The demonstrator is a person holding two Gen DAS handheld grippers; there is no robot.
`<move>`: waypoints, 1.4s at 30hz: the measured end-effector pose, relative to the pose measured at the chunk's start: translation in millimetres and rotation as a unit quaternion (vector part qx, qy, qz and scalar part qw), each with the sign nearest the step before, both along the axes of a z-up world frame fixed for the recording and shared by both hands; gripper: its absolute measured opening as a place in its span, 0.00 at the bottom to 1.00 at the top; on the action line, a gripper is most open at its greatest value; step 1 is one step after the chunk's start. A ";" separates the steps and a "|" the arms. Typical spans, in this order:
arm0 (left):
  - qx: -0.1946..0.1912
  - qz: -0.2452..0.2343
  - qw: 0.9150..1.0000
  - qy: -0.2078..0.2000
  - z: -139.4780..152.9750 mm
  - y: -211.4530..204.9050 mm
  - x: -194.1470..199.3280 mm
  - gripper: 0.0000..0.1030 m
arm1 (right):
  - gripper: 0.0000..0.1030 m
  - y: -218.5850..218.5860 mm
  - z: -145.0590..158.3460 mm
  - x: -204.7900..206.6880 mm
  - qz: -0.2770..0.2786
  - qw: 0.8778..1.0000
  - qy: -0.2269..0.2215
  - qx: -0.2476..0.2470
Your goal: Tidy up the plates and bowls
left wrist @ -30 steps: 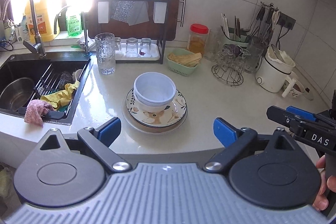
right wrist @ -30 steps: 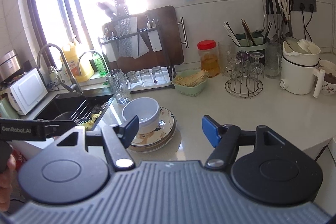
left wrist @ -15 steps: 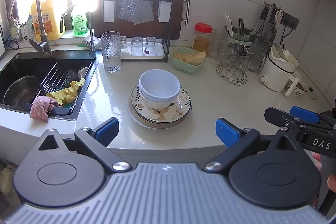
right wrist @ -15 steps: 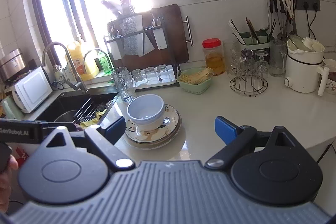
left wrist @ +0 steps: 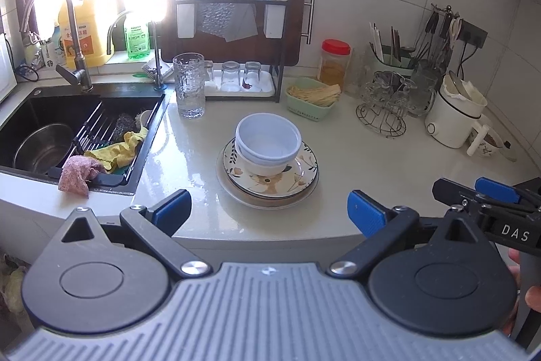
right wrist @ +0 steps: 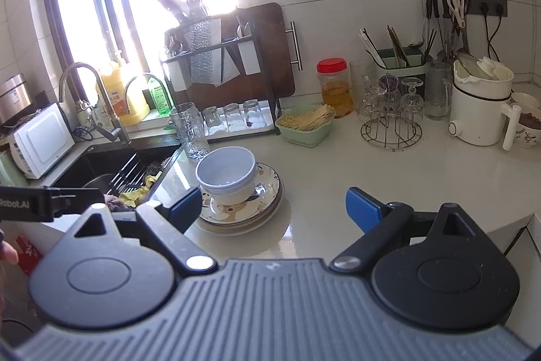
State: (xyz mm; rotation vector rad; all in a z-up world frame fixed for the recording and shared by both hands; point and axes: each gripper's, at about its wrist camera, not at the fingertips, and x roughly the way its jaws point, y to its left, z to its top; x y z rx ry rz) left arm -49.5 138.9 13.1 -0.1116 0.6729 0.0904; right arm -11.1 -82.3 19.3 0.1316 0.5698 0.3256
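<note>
Both the left gripper point(left wrist: 268, 210) and right gripper point(right wrist: 274, 208) hover with fingers spread wide, holding nothing. Just beyond them on the counter point(left wrist: 355, 164), nested bowls point(left wrist: 268, 142) hide the plates' point(left wrist: 270, 183) centres; farther back, window glare washes out the rack point(left wrist: 233, 2).

Two stacked bowls point(left wrist: 268, 142); about three stacked plates point(left wrist: 270, 183); three upturned glasses point(left wrist: 231, 75); two grippers point(left wrist: 268, 212).

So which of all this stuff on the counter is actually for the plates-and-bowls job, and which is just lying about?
For the job:
- stacked bowls
- stacked plates beneath them

Just lying about:
- tall glass
- green basket
- red-lidded jar
- white pot
- cloths at the sink
</note>
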 end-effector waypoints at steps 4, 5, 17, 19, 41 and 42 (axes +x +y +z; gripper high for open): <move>0.002 0.003 1.000 -0.001 0.1 0.2 -1.5 0.97 | 0.91 1.2 0.5 -0.7 0.001 1.000 -0.002 0.001; 0.001 0.004 1.000 -0.001 0.2 0.4 -1.4 0.97 | 0.91 1.5 1.0 -0.8 0.001 1.000 -0.003 0.002; -0.002 0.004 1.000 -0.003 4.8 -0.7 -3.3 0.97 | 0.91 7.5 4.3 -3.5 0.023 1.000 -0.005 -0.003; -0.001 0.004 1.000 -0.003 4.9 -0.5 -3.3 0.97 | 0.91 7.9 5.6 -4.4 0.023 1.000 -0.007 -0.004; 0.005 -0.003 1.000 -0.006 7.1 -7.6 -12.5 0.98 | 0.91 4.8 5.9 -13.2 0.024 1.000 -0.012 0.000; 0.005 -0.003 1.000 -0.007 7.7 -8.0 -13.0 0.98 | 0.91 5.1 5.8 -13.2 0.024 1.000 -0.013 -0.001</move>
